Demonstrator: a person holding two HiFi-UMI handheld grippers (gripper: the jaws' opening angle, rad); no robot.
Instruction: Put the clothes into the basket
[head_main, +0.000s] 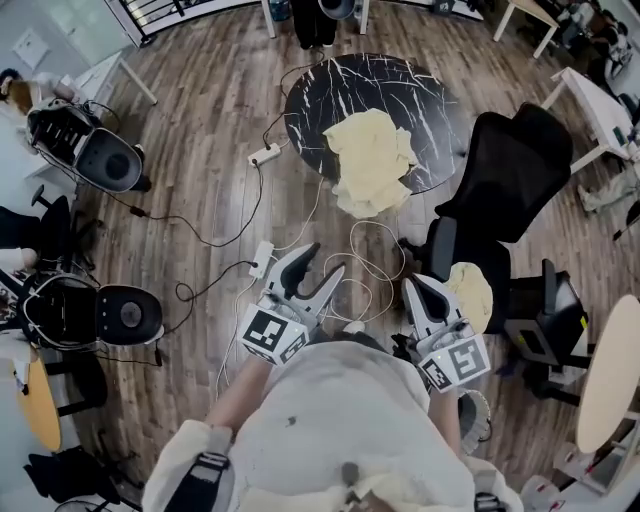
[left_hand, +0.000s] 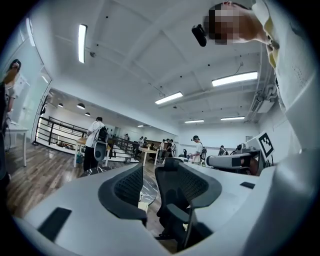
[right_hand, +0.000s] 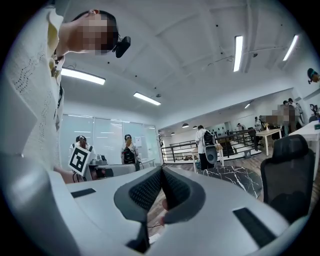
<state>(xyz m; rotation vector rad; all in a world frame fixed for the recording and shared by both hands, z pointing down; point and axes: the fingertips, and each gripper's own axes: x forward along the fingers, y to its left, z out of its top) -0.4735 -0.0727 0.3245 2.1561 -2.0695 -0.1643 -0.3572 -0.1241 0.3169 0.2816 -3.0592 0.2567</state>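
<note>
Head view: left gripper (head_main: 322, 262) jaws spread, empty. Right gripper (head_main: 412, 288) jaws pressed together. Cream clothes (head_main: 370, 160) heaped on marble table (head_main: 400, 80), well ahead of both jaws. Smaller cream garment (head_main: 470, 292) on black chair (head_main: 520, 170), just right of right jaws.
Left gripper view: jaws apart, nothing between.
Right gripper view: jaws meet at tips, pinching nothing.

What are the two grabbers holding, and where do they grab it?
Nothing. The left gripper is open and empty, the right gripper shut on nothing. The cream clothes lie on the round table.
</note>
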